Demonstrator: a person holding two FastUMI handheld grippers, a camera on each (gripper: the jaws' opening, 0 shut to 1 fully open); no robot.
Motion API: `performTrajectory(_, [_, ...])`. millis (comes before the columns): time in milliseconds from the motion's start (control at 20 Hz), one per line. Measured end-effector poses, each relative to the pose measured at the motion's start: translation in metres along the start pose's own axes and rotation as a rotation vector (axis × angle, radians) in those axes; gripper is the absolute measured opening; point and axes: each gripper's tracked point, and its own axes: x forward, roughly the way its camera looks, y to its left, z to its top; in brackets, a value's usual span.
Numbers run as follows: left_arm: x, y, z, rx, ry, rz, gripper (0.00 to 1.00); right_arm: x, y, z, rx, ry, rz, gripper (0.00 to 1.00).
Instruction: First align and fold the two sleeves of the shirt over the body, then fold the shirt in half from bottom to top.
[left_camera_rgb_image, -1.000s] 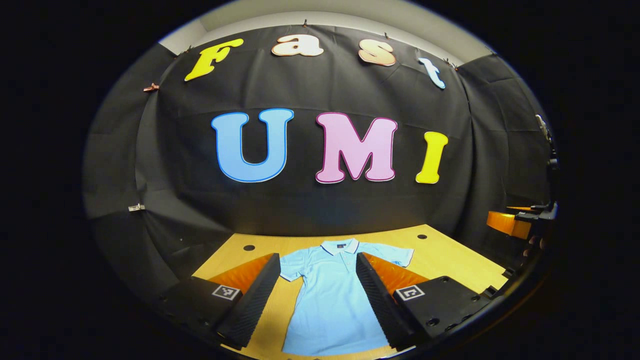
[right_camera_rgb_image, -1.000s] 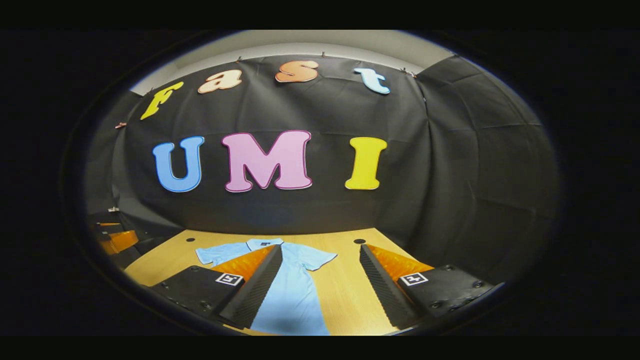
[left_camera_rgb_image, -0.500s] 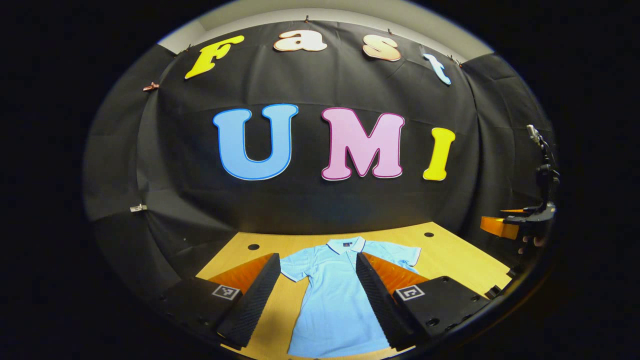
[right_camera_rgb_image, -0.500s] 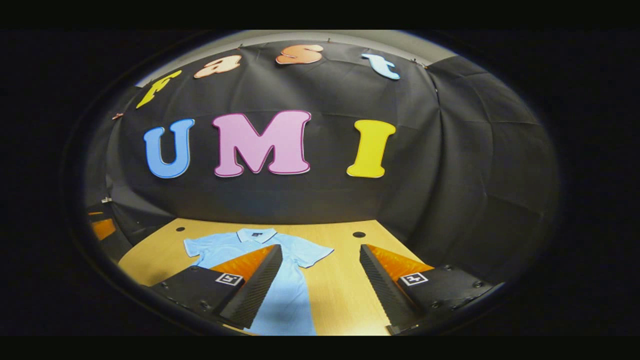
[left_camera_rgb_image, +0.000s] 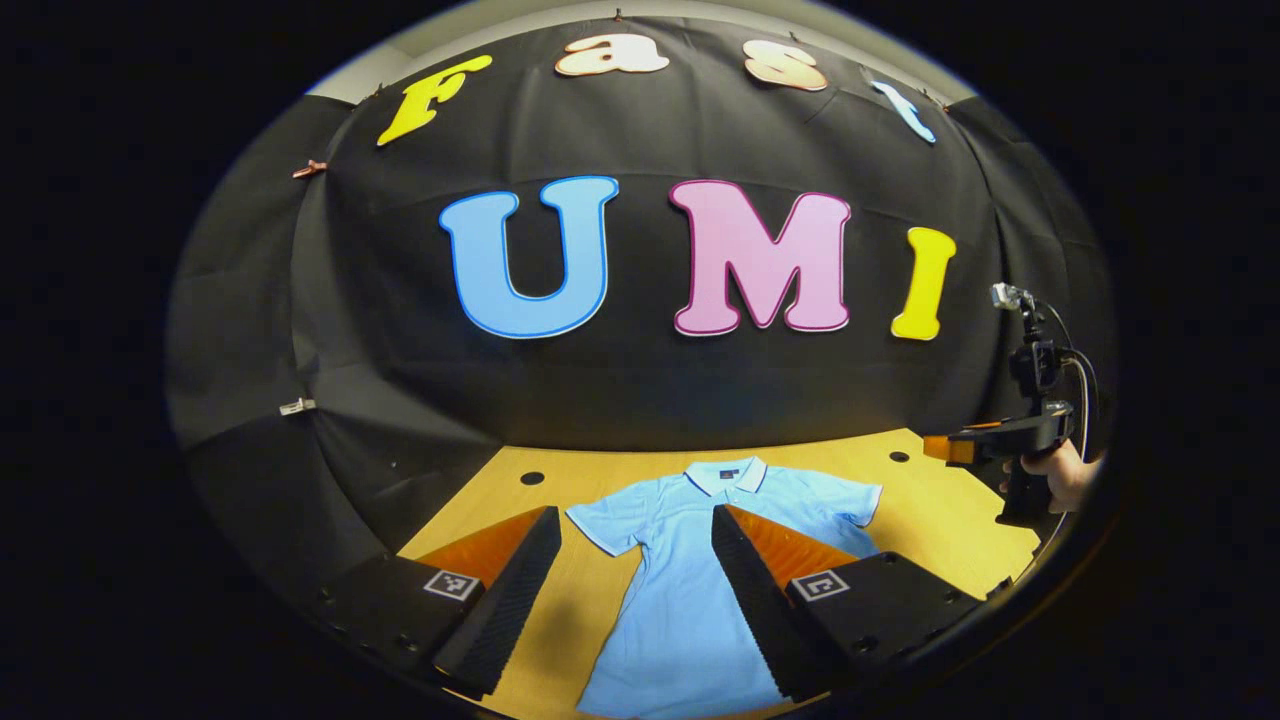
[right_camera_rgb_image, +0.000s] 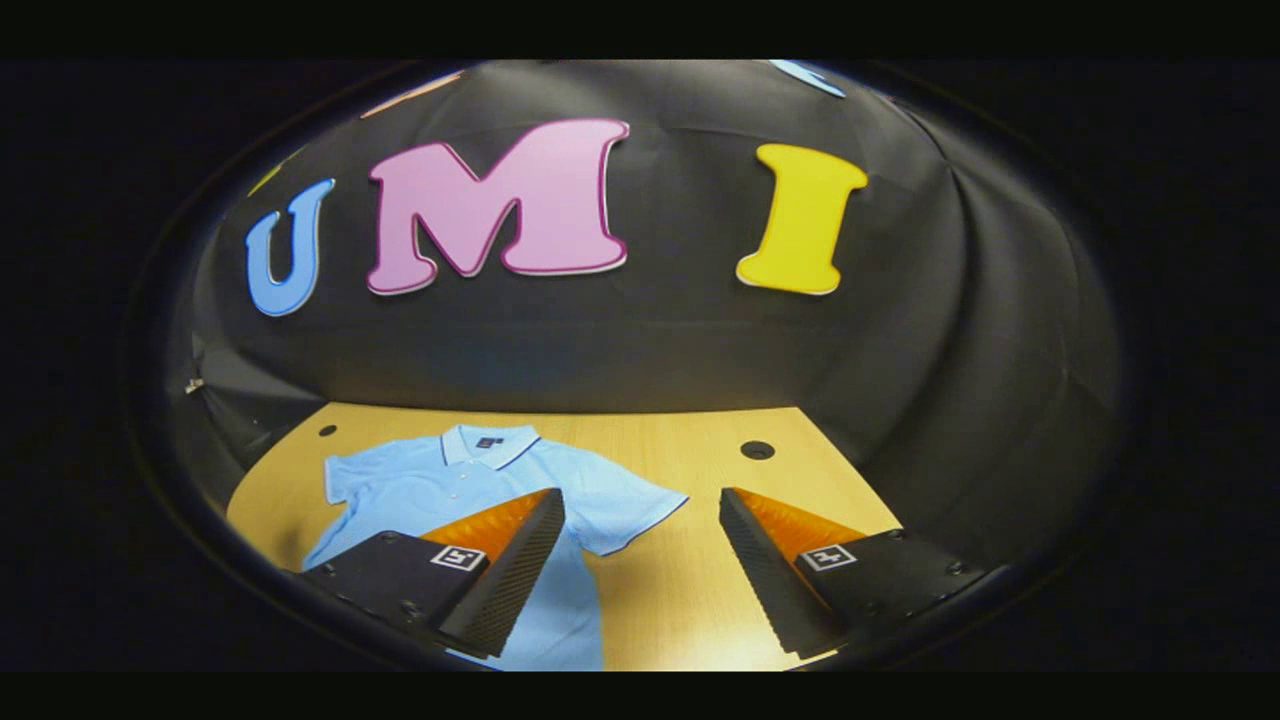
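Nearest in the left gripper view, the left gripper (left_camera_rgb_image: 635, 590) has its two fingers spread wide, nothing between them but air above the cloth. Through that gap, from 6 o'clock up toward the centre, lies the shirt (left_camera_rgb_image: 690, 600) — a pale blue polo spread face up on the wooden table (left_camera_rgb_image: 960, 530), collar (left_camera_rgb_image: 727, 476) pointing away at 12 o'clock. Its left sleeve (left_camera_rgb_image: 605, 522) sticks out flat toward 10 o'clock; its right sleeve (left_camera_rgb_image: 845, 505) reaches toward 2 o'clock. Farther off, at 3 o'clock, the right gripper (left_camera_rgb_image: 950, 448) hangs above the table's edge in a hand (left_camera_rgb_image: 1060, 475).

In the right gripper view, the right gripper (right_camera_rgb_image: 640, 570) is likewise parted wide and empty. The shirt (right_camera_rgb_image: 440, 495) sits at 7 to 8 o'clock, with one sleeve (right_camera_rgb_image: 630, 510) lying between the fingers over the table (right_camera_rgb_image: 700, 440).

No fold has been made: both sleeves lie outspread, so the task stands at its very start, with both tools on the approach. By my reading, the next move calls for each gripper to come down on its own sleeve, pinch the outer hem cleanly, and carry it inward over the body without dragging the torso.

The hem is cut off at the bottom of both views, and the fingers cover parts of the shirt's body — whether the lower cloth lies smooth I cannot tell. From the left gripper view, the far gripper's opening is too small to judge.
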Motion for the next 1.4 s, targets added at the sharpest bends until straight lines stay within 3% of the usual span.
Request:
performTrajectory(250, [0.02, 0.001, -0.016, 0.0, 0.048, 0.058, 0.98, 0.103, -0.01, -0.053, -0.017, 0.171, -0.007, 0.98])
performTrajectory(450, [0.031, 0.0, -0.029, -0.009, 0.076, 0.071, 0.97, 0.154, -0.018, -0.097, -0.034, 0.294, -0.023, 0.98])
performTrajectory(750, [0.041, -0.004, -0.042, -0.001, 0.098, 0.068, 0.97, 0.186, -0.021, -0.121, 0.05, 0.338, -0.006, 0.98])
performTrajectory(800, [0.043, -0.005, -0.043, -0.005, 0.1, 0.07, 0.97, 0.185, -0.022, -0.12, 0.054, 0.326, 0.0, 0.92])
performTrajectory(850, [0.044, -0.005, -0.045, -0.011, 0.103, 0.07, 0.97, 0.187, -0.023, -0.122, 0.045, 0.327, 0.006, 0.96])
performTrajectory(950, [0.047, -0.008, -0.05, -0.019, 0.109, 0.071, 0.97, 0.188, -0.018, -0.12, 0.03, 0.316, 0.034, 0.95])
performTrajectory(1100, [0.046, -0.012, -0.057, -0.02, 0.118, 0.07, 0.98, 0.191, -0.007, -0.119, 0.019, 0.304, 0.061, 0.72])
performTrajectory(1200, [0.044, -0.012, -0.063, -0.015, 0.127, 0.071, 0.98, 0.19, -0.005, -0.118, 0.022, 0.307, 0.047, 0.32])
performTrajectory(1300, [0.044, -0.011, -0.067, -0.015, 0.133, 0.074, 0.98, 0.189, -0.006, -0.117, 0.053, 0.32, 0.034, 0.37])
performTrajectory(1400, [0.04, -0.009, -0.071, -0.02, 0.141, 0.083, 0.98, 0.193, -0.005, -0.117, 0.061, 0.326, 0.017, 0.01])
